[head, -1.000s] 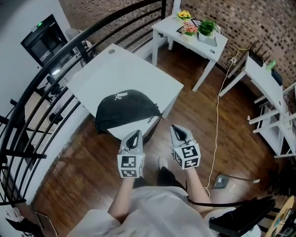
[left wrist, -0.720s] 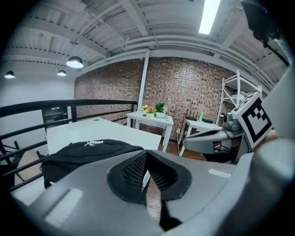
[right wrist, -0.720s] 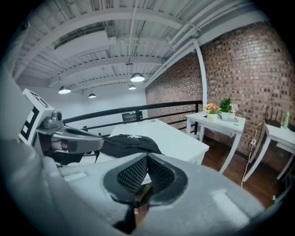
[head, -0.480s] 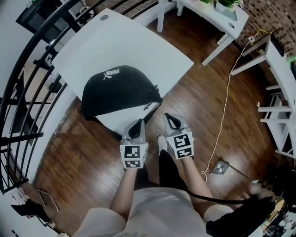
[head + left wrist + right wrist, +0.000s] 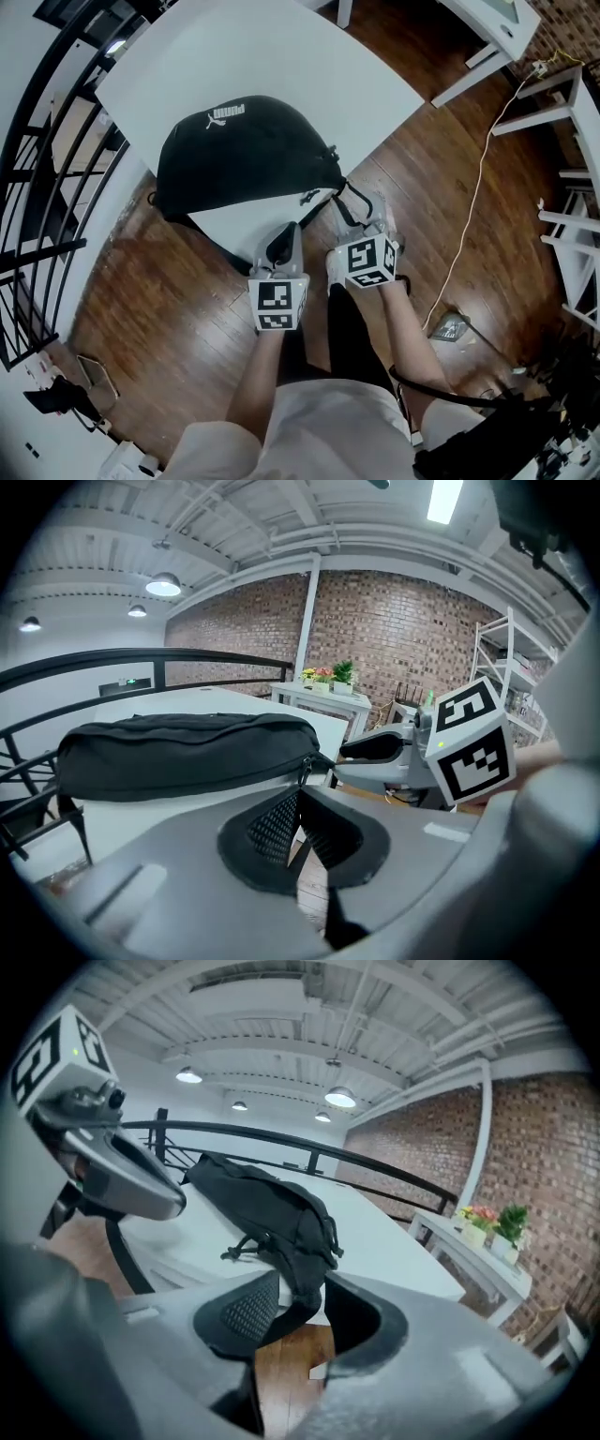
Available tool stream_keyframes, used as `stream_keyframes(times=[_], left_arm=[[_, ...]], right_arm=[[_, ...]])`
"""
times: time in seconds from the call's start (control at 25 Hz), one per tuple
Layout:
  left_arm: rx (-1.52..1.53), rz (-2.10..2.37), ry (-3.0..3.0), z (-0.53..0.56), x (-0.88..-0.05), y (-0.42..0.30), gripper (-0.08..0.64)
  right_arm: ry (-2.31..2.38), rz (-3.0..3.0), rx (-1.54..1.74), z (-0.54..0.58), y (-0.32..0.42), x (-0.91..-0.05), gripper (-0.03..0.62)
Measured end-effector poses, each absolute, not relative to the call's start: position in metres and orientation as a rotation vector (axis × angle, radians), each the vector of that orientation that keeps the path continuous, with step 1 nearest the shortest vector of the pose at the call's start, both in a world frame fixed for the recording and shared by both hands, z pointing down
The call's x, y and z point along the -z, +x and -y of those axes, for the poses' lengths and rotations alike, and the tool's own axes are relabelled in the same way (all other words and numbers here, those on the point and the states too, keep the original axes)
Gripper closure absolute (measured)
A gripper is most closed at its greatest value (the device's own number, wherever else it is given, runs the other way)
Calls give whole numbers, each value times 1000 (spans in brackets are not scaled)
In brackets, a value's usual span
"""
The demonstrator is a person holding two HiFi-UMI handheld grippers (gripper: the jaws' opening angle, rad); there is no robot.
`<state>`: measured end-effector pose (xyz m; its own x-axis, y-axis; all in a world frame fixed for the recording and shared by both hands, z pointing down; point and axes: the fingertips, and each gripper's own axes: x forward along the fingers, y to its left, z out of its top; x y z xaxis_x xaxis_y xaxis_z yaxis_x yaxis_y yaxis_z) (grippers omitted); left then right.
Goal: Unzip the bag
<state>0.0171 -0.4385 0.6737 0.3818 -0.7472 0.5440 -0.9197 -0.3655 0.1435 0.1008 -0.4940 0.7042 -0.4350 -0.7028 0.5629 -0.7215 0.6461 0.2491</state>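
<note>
Black railing (image 5: 33,159) is curving past the bag's left side, off the table. Bag (image 5: 246,155) is lying flat on the white table (image 5: 281,52), toward the corner nearest the person, with the logo facing up. In the left gripper view the zip line is reading closed along the side facing the camera, and the zipper pull (image 5: 305,769) is hanging at the bag's right end.

Left gripper (image 5: 284,246) is hovering just beside the bag's near edge. Its jaws are pinched together at the tips with nothing between them. The pull is sitting just beyond the tips, not touching.

Right gripper (image 5: 354,217) is sitting at the bag's right end, past the table edge and over the wood floor (image 5: 169,309). Its jaws are standing apart. The bag's strap (image 5: 296,1309) is drooping off the table edge and showing in the gap. Cannot tell whether either pad is touching it.

A pale cable (image 5: 473,206) is trailing across the floor well right of the bag.
</note>
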Motion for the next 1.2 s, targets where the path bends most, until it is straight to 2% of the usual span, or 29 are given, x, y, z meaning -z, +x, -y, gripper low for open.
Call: stream_keyframes(times=[0.16,0.24,0.44,0.64,0.84,1.0,1.2], left_arm=[[-555,1439,2221,441,-681,16,545],[-560,1430,2225,442,-684,18,545],[-512,1378,2268,449,-672,26,536],[-429,1295,2282,464,-646,32,382],[-478,1254,2287,479,-645,35,334],[-479,1281,2291,487,-646,36,349],[-436,1356,2305,492,-631,37,524]], right_arm=[[1002,2171,99,506,89,-720,460],[968,2148,149,508,87,-722,528],[917,2207,9,504,84,-698,551],[879,2251,-189,503,76,-659,552],[852,2258,-377,500,66,-630,554],[842,2232,-447,498,61,-617,554],[851,2213,-462,497,62,-609,554]])
